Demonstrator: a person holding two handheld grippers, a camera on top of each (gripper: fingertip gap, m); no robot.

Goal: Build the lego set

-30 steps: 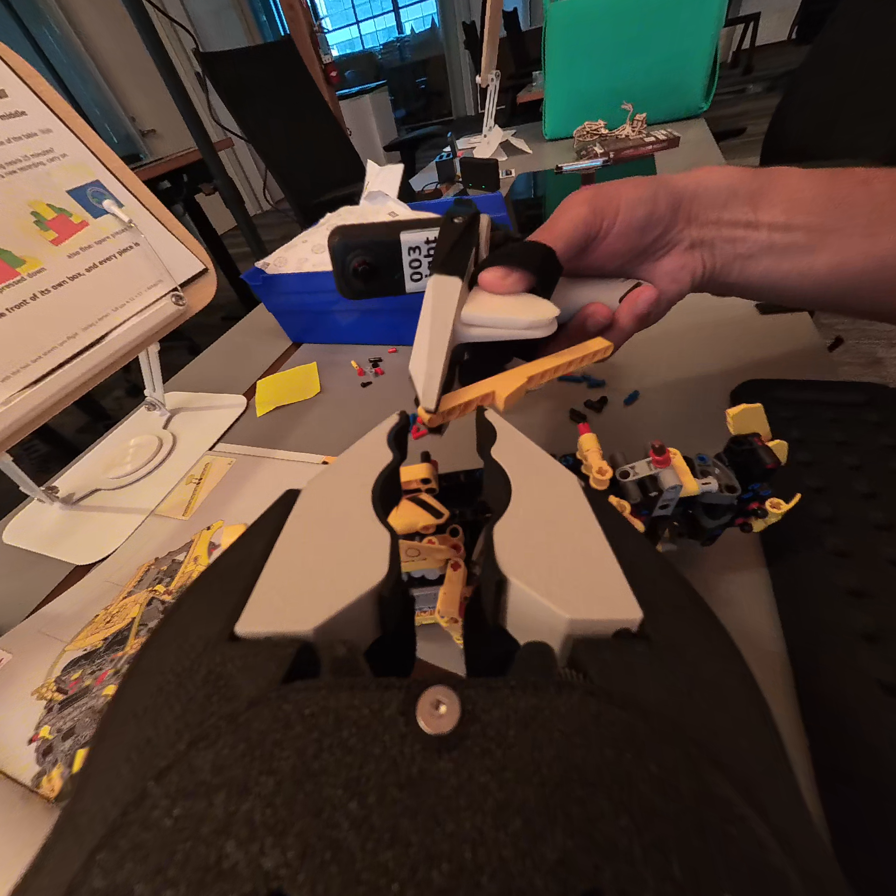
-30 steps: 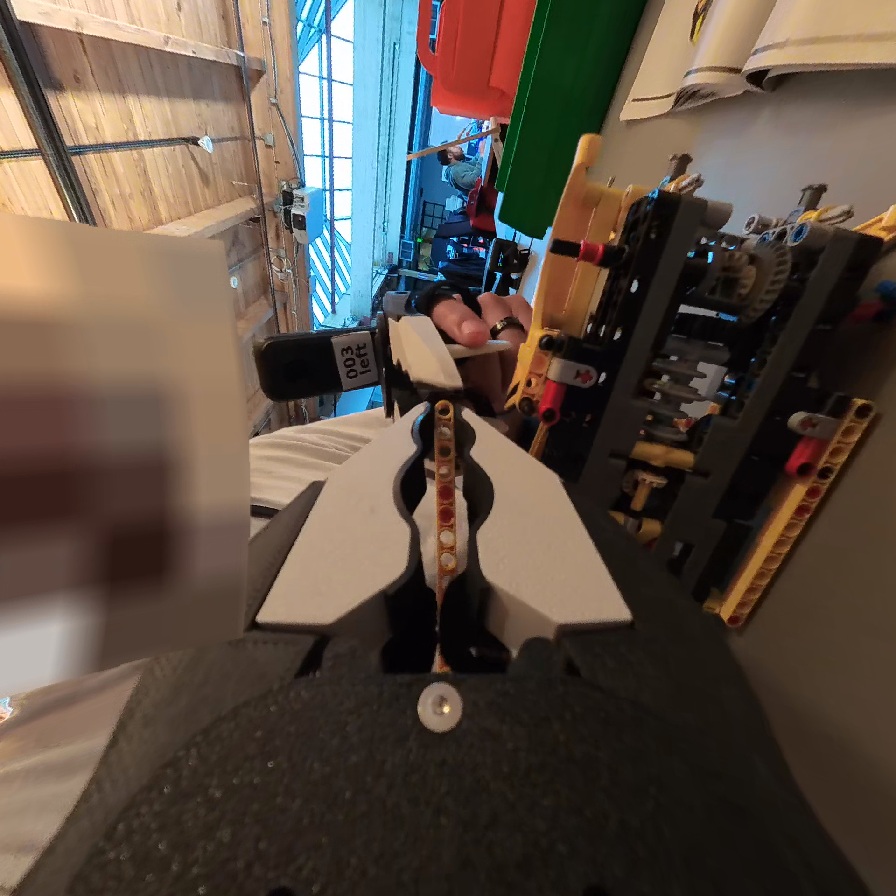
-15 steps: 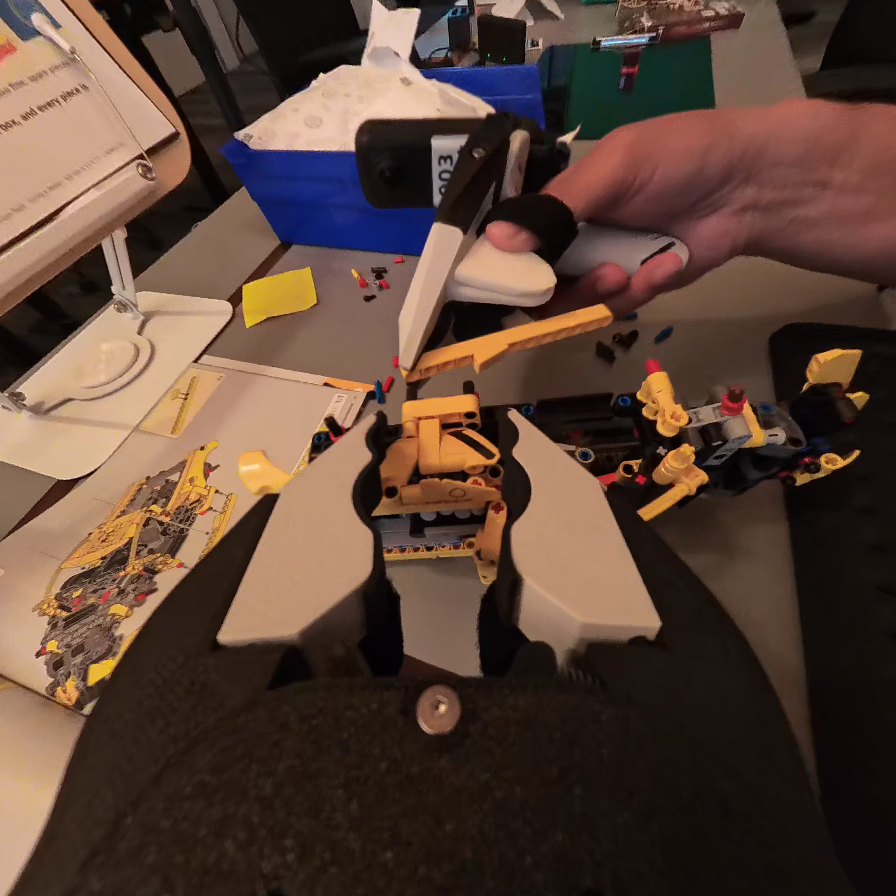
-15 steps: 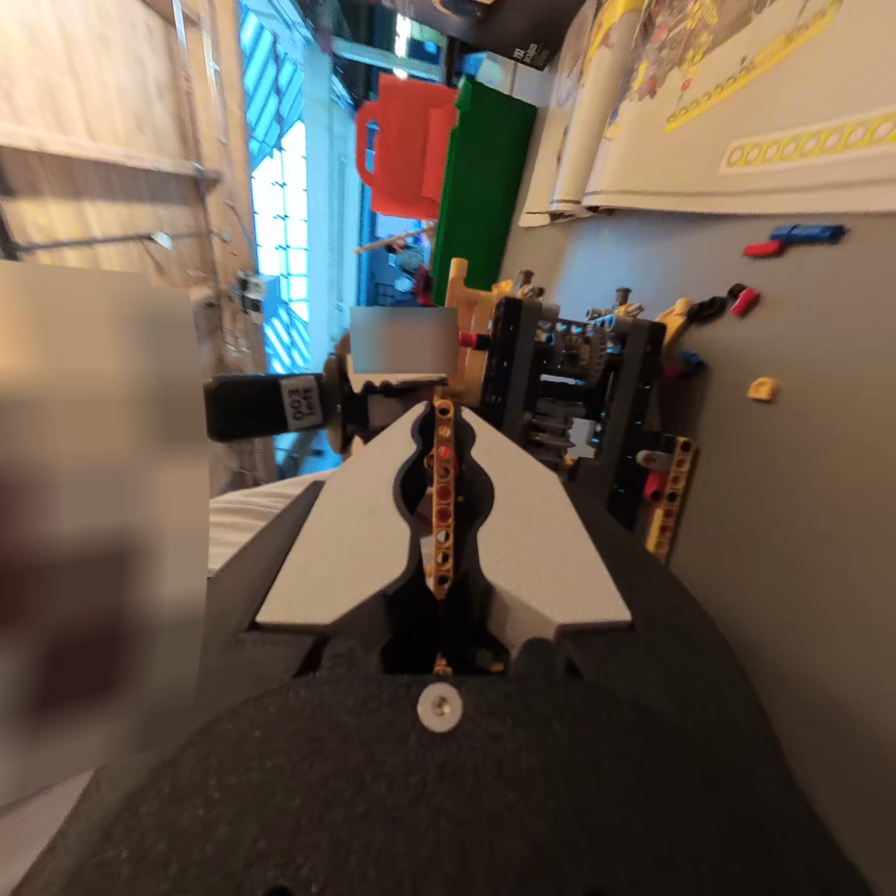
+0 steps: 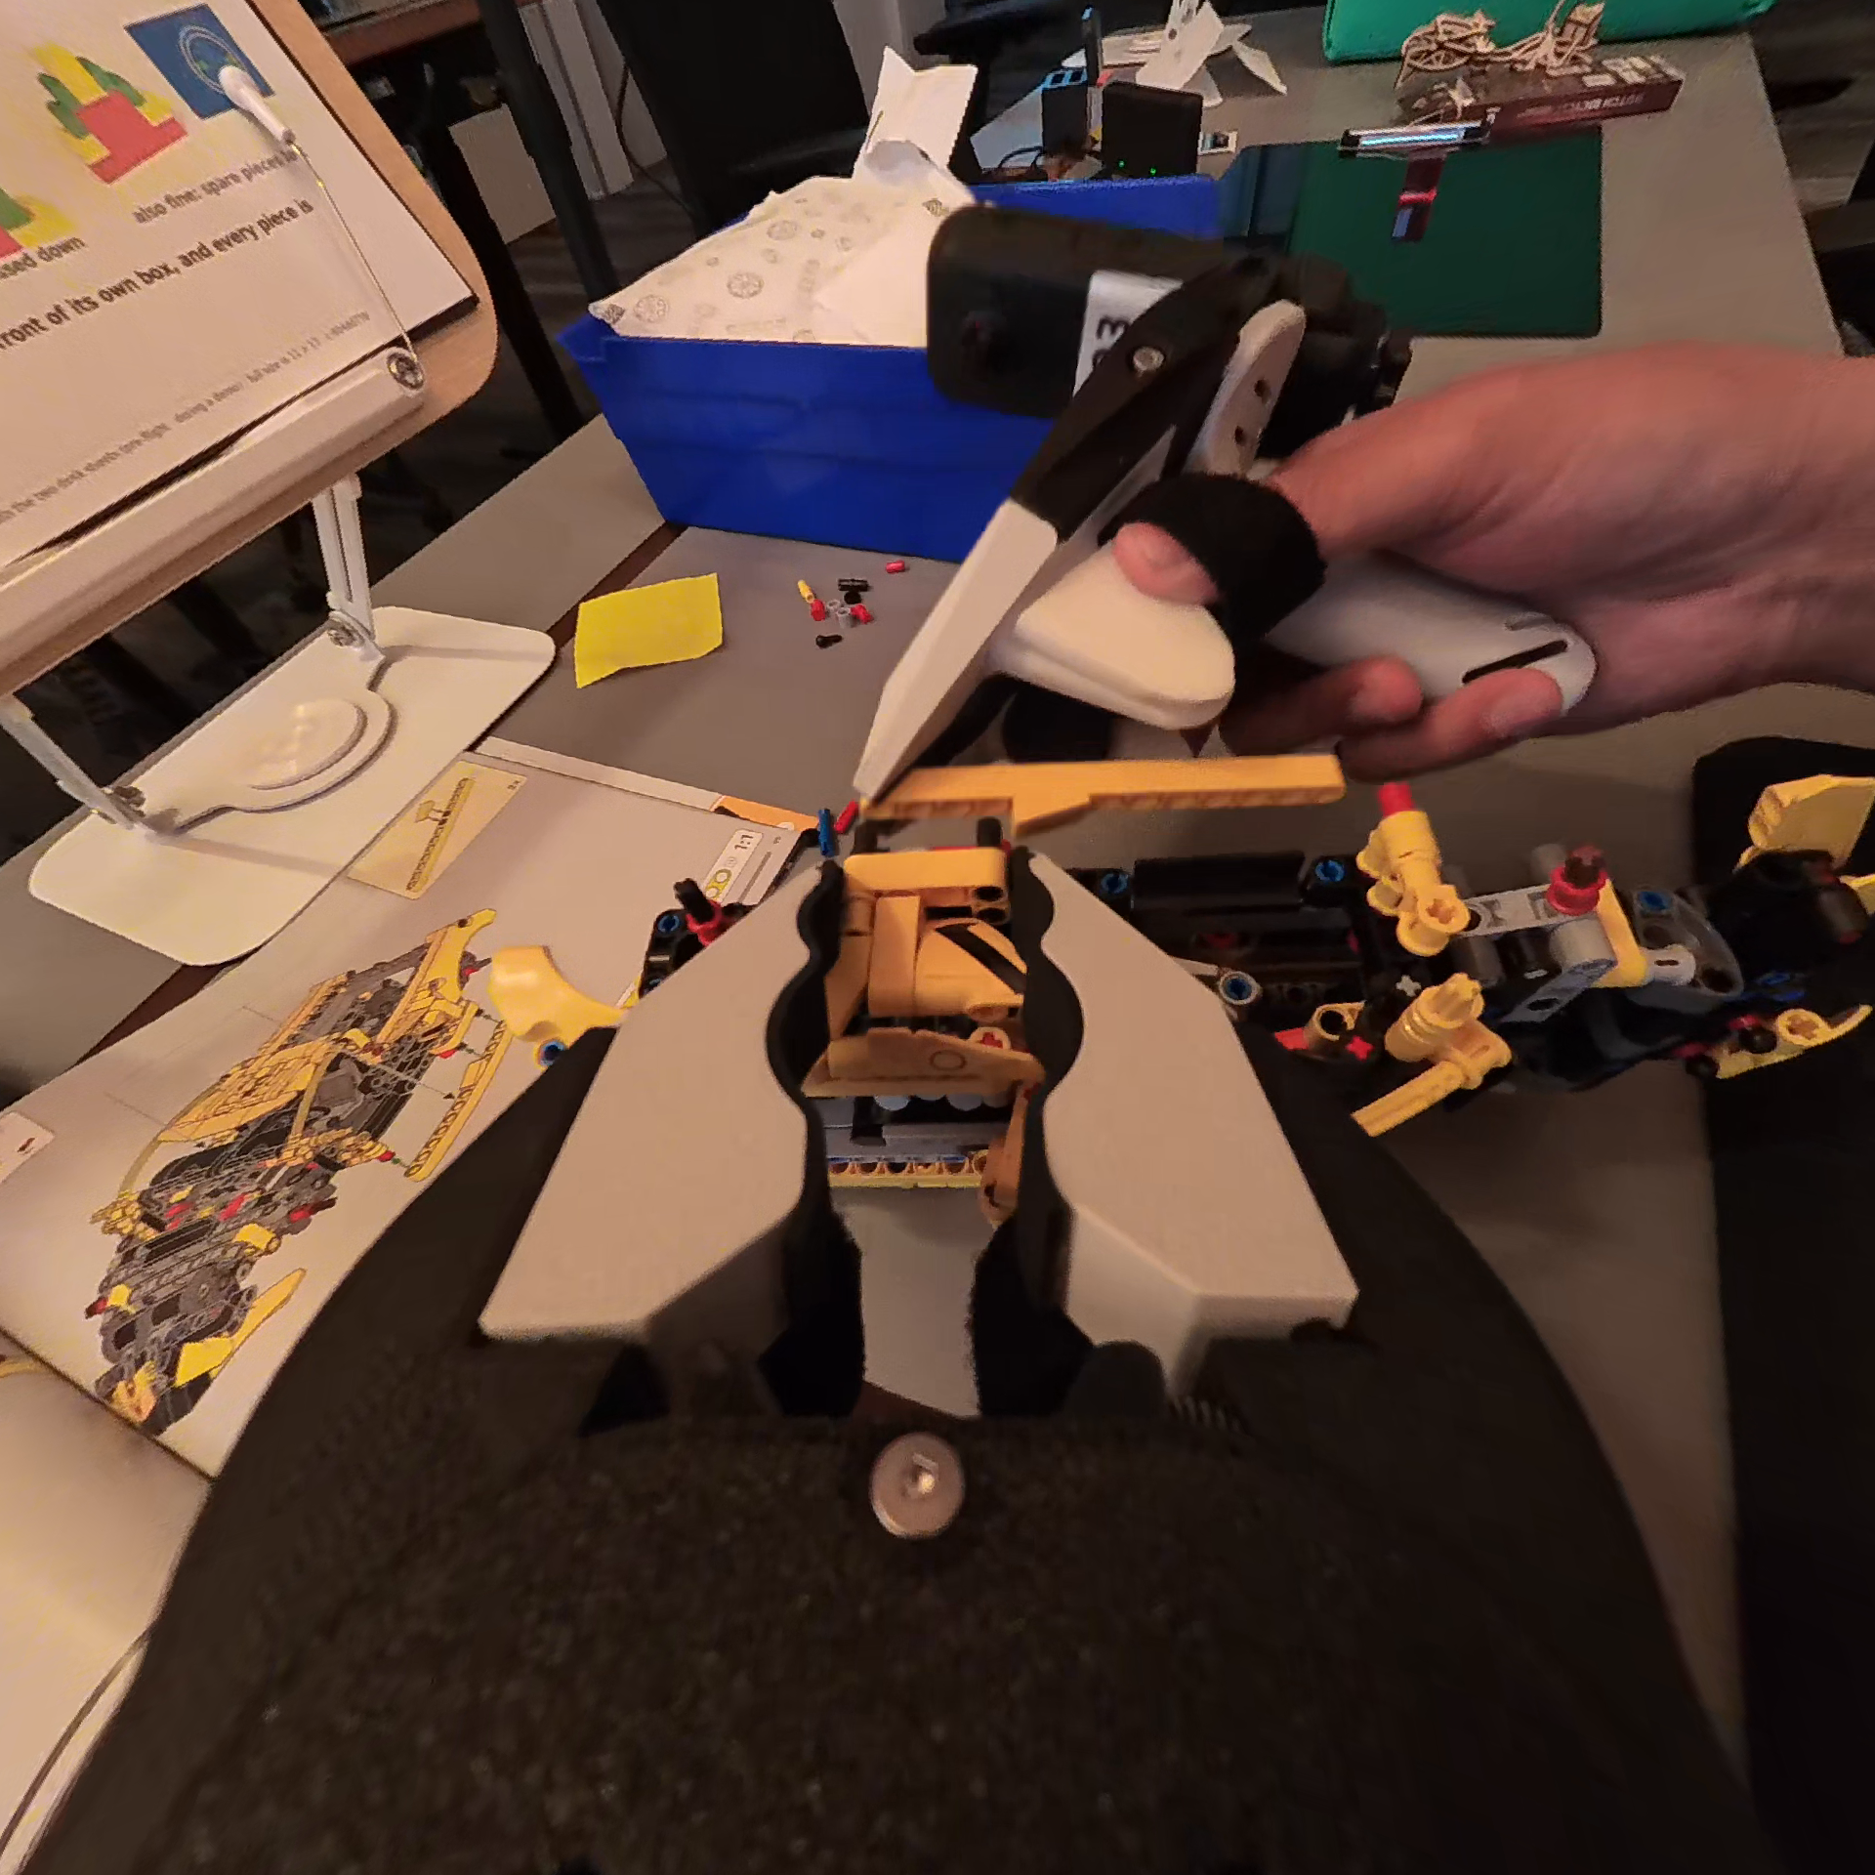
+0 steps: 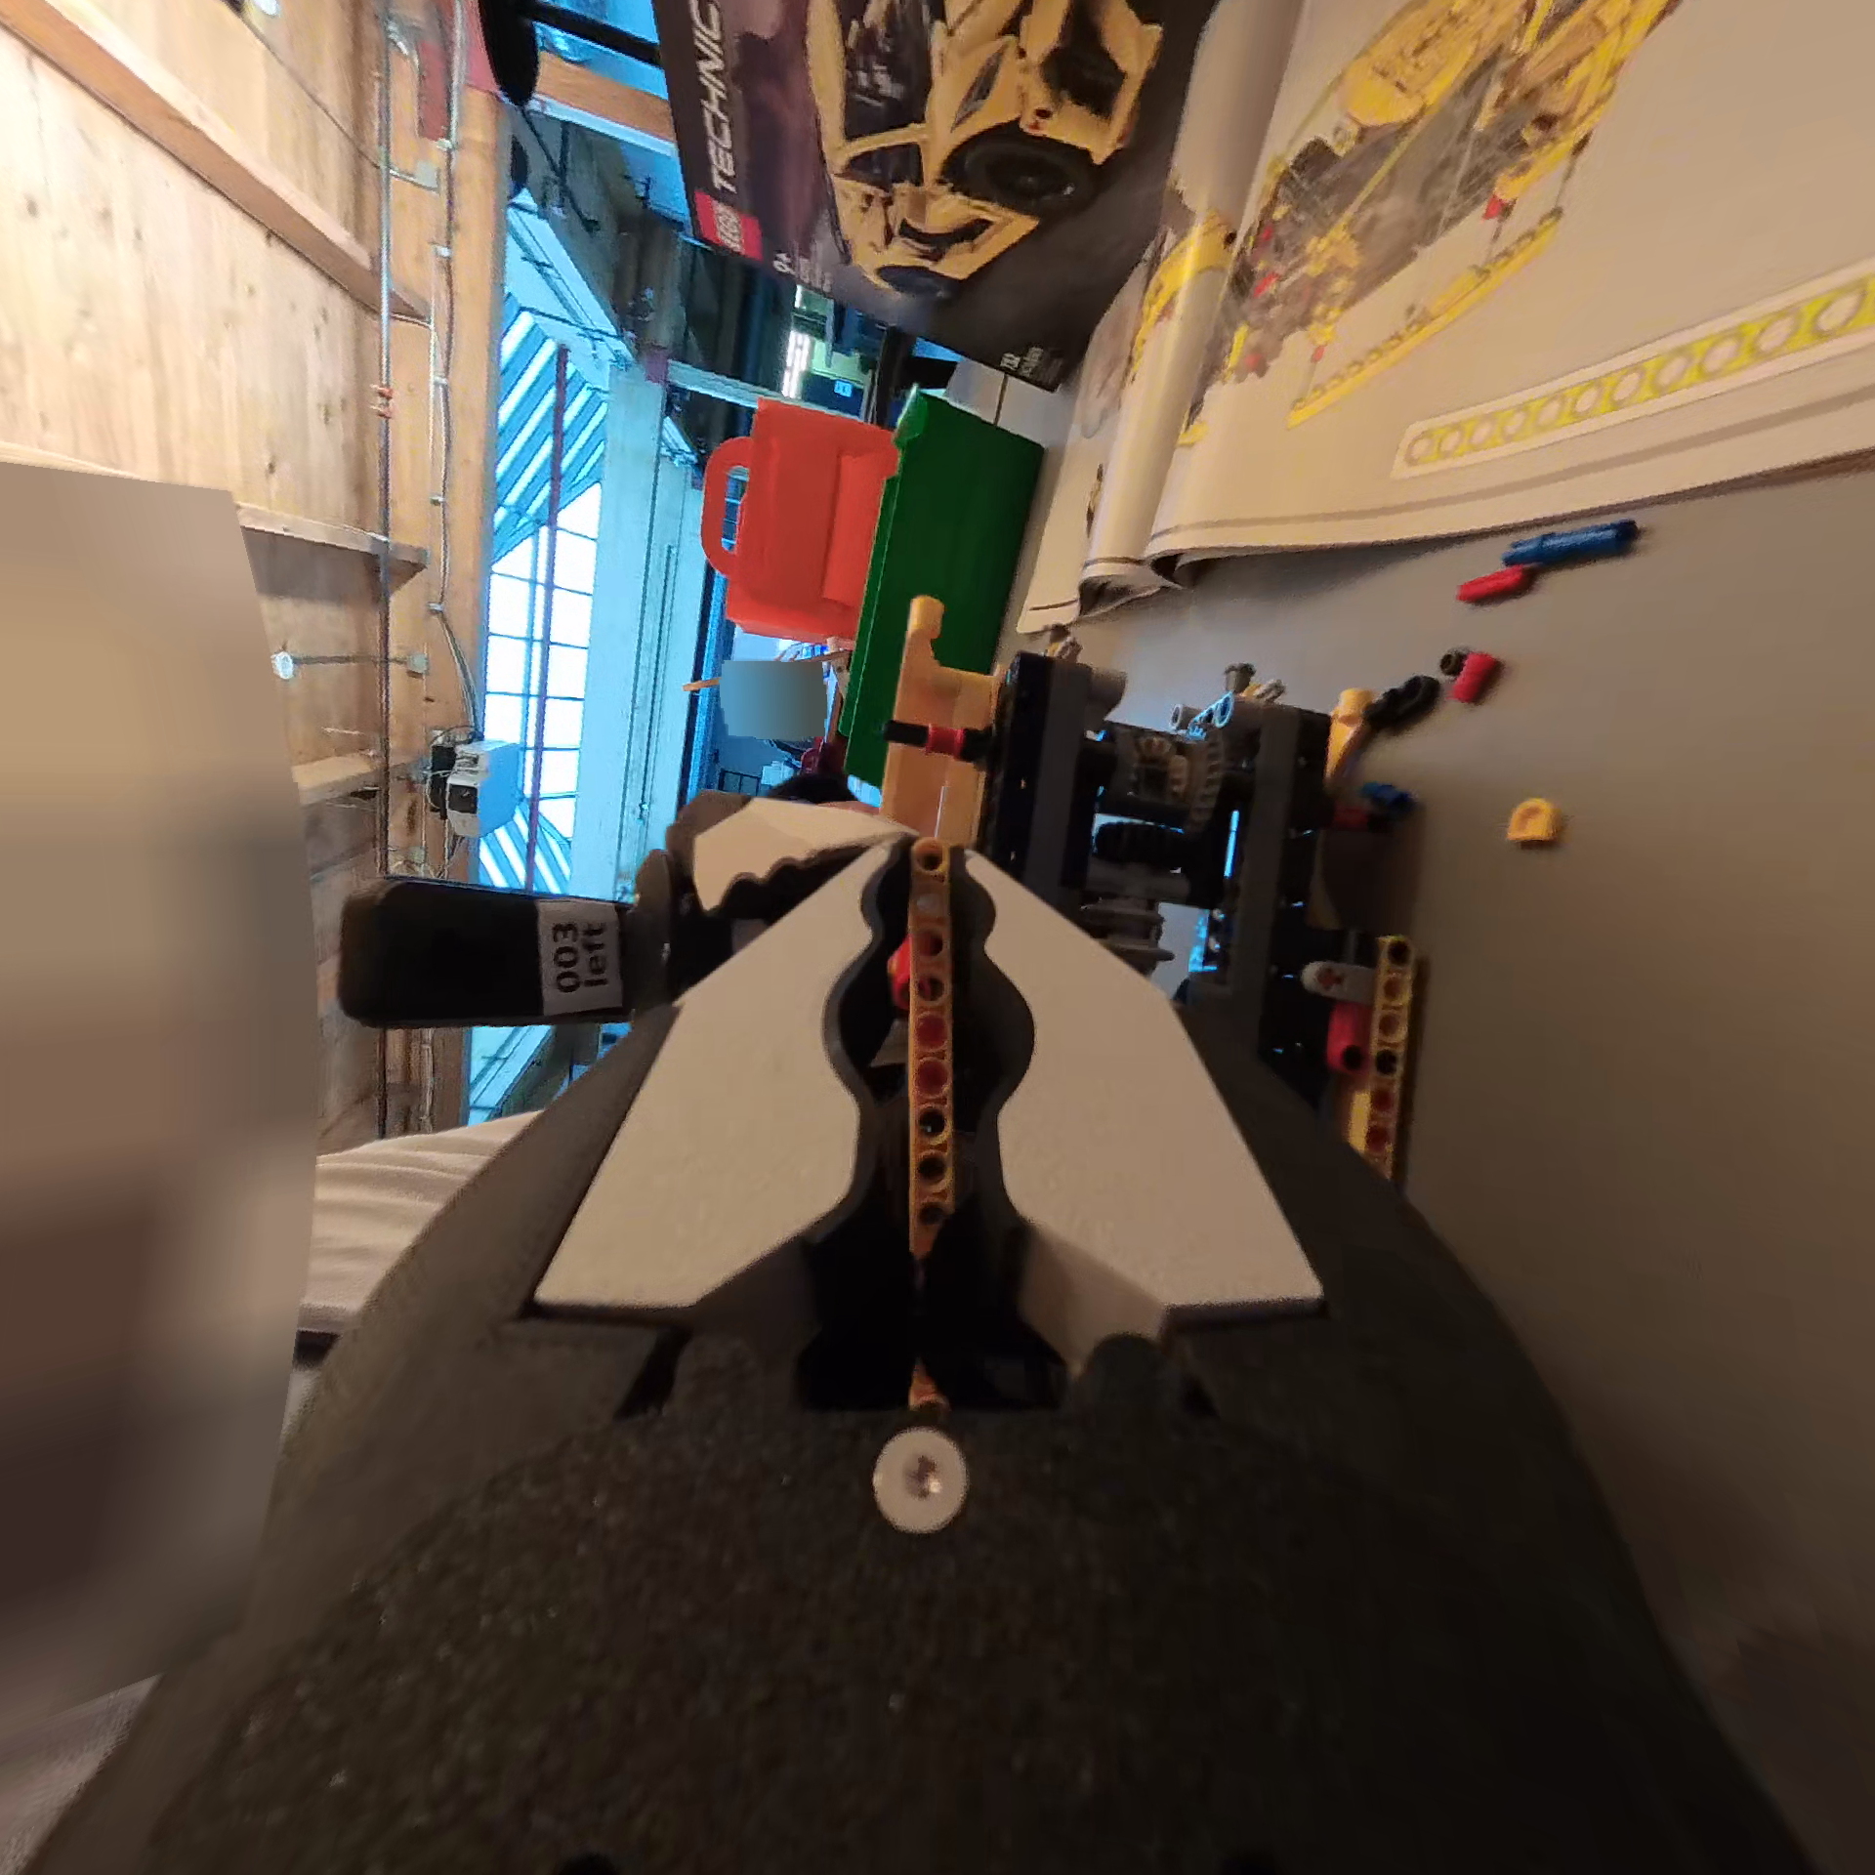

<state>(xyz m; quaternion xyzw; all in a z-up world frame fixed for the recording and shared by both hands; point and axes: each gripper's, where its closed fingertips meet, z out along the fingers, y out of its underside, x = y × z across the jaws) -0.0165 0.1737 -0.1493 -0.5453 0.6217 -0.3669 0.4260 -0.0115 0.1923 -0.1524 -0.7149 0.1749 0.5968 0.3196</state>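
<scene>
Right gripper (image 6: 928, 862), tipped on its side in a bare hand (image 5: 1583, 548), pinches a long yellow perforated beam (image 6: 931, 1055) edgewise, light, stiff, best held mid-length; left gripper (image 5: 923, 883), jaws parted and empty, flanks the yellow-and-black model (image 5: 928, 974) on the grey table (image 5: 1522, 1268), just below the beam.

Mosaic patch hides left of right wrist view; yellow beam (image 6: 929, 1055) rear hidden between fingers.
</scene>
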